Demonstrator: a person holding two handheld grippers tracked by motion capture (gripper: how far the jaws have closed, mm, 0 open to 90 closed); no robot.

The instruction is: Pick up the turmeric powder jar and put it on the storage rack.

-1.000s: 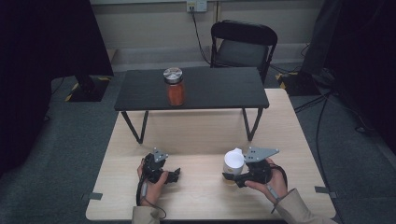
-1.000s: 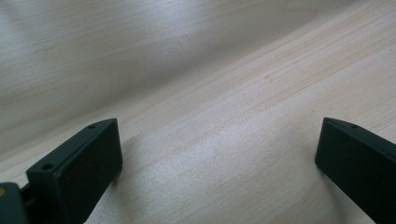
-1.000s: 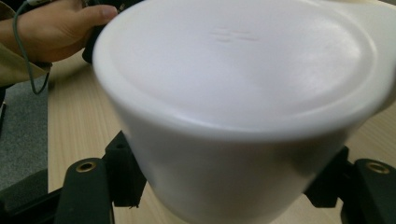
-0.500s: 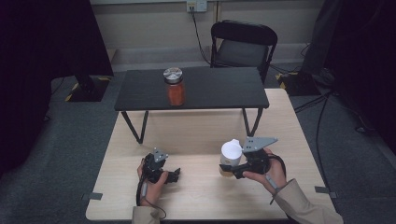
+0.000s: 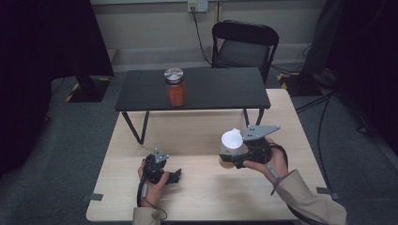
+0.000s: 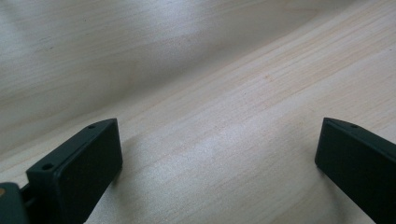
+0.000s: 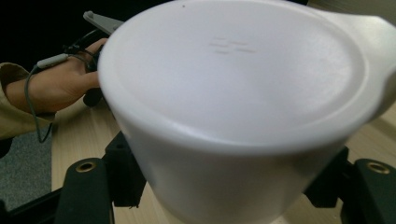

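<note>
My right gripper (image 5: 233,158) is shut on a small container with a white lid (image 5: 231,139) and amber contents, and holds it above the right half of the light wooden table (image 5: 206,197). In the right gripper view the white lid (image 7: 233,93) looms close between the two black fingers (image 7: 122,175). My left gripper (image 5: 175,176) rests on the wooden table at the front left. In the left gripper view its jaws stand wide apart over bare wood (image 6: 210,93), with nothing between them.
A jar of orange contents with a metal lid (image 5: 176,89) stands on a low black table (image 5: 225,89) beyond the wooden one. A black folding chair (image 5: 244,44) stands behind it. Cables run over the grey floor at the right.
My right gripper has risen from the tabletop with the white-lidded container in it. The left gripper has kept still.
</note>
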